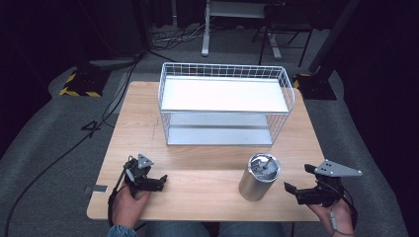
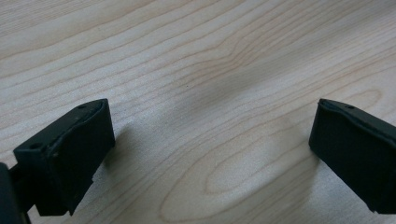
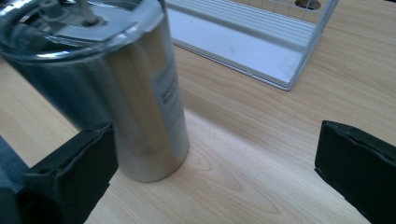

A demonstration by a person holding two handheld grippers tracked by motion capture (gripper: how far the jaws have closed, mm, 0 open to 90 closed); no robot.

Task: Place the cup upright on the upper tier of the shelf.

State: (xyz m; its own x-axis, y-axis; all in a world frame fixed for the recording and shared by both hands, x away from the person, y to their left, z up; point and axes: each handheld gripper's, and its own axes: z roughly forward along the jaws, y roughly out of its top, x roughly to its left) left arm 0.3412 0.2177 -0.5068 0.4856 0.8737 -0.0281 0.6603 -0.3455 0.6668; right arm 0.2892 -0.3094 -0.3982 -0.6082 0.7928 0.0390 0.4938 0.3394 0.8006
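From the high view we find the steel tumbler (image 1: 259,177) upright near the table's (image 1: 197,173) front edge, just left of our right gripper (image 1: 298,179), whose jaws gape wide and empty; the left gripper view gives wide jaws over bare wood; in the right gripper view we should centre the tumbler (image 3: 116,93) between the jaws before closing.

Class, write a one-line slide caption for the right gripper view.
Open right gripper beside an upright steel tumbler on the wooden table, white wire rack behind.
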